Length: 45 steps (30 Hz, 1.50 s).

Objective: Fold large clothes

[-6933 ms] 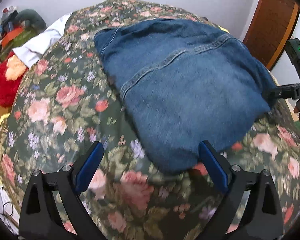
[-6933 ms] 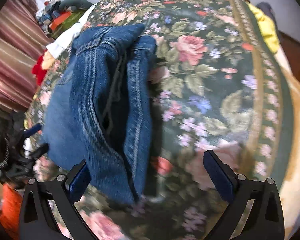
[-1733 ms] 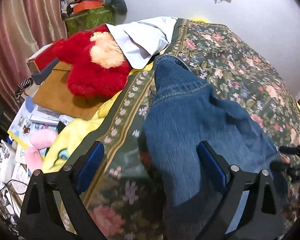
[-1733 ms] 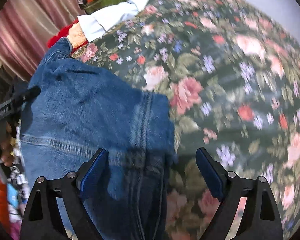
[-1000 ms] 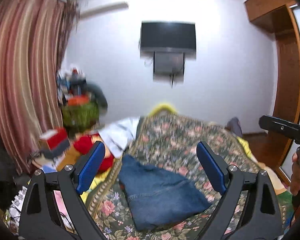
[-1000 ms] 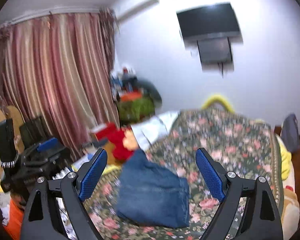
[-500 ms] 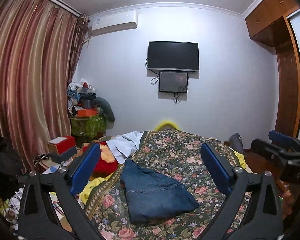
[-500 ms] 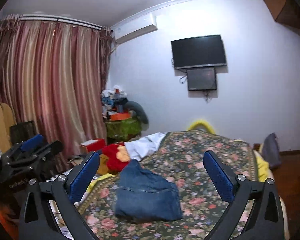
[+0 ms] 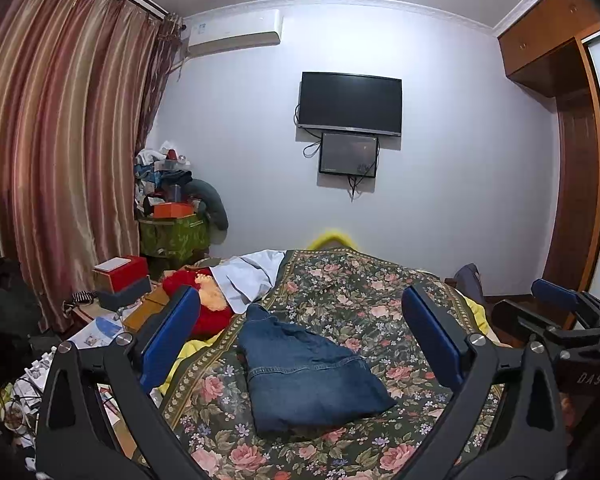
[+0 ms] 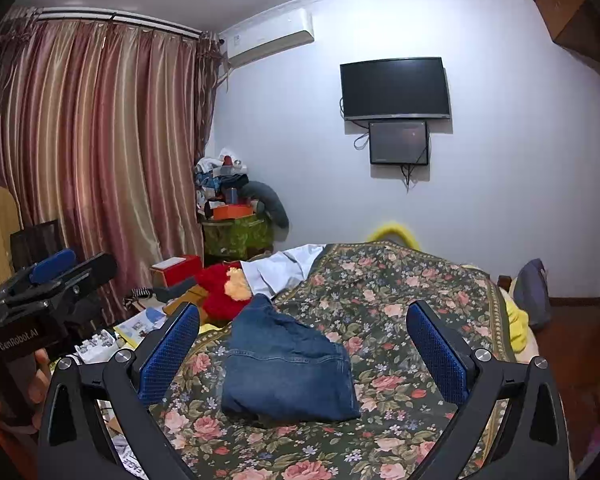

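A folded blue denim garment (image 9: 304, 372) lies on the floral bedspread (image 9: 360, 300) near the bed's left edge; it also shows in the right wrist view (image 10: 288, 368). My left gripper (image 9: 300, 344) is open and empty, held well back from the bed. My right gripper (image 10: 300, 348) is open and empty, also held back. The right gripper shows at the right edge of the left wrist view (image 9: 560, 320). The left gripper shows at the left edge of the right wrist view (image 10: 48, 280).
A red plush toy (image 9: 196, 300) and a white cloth (image 9: 248, 276) lie at the bed's left side. Boxes and papers (image 9: 112, 288) clutter the floor by the curtain (image 9: 60, 160). A TV (image 9: 350, 104) hangs on the far wall. A wooden wardrobe (image 9: 572, 160) stands right.
Both grippers have pulled back and up from the denim, which now lies folded on the bed far in front. In the last half second the views barely shifted.
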Available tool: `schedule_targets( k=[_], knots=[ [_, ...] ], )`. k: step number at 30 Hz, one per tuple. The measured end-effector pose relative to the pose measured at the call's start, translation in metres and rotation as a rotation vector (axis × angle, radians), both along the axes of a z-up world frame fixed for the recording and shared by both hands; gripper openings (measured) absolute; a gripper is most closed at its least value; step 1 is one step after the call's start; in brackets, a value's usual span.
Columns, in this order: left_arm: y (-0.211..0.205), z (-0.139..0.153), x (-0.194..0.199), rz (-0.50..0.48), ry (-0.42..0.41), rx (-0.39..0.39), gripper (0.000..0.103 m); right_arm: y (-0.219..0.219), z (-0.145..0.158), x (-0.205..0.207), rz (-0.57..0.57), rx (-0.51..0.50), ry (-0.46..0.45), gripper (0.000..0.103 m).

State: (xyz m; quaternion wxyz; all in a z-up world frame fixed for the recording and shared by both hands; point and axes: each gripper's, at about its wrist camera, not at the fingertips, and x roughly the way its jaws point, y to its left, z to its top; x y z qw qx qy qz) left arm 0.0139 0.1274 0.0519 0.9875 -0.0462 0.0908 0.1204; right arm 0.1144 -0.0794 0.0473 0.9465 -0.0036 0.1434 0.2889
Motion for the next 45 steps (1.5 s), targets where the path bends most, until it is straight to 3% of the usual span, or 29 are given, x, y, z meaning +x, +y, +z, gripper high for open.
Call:
schedule_targets(
  k=[9,45],
  knots=[
    [0.002,-0.006,0.005,-0.004,0.017,-0.015,0.102,-0.006,-0.003,0.01,0.002,0.023,0.036,0.103],
    [0.002,-0.009,0.01,-0.088,0.033,-0.001,0.102,-0.011,0.007,0.004,0.002,0.023,-0.011,0.103]
  ],
)
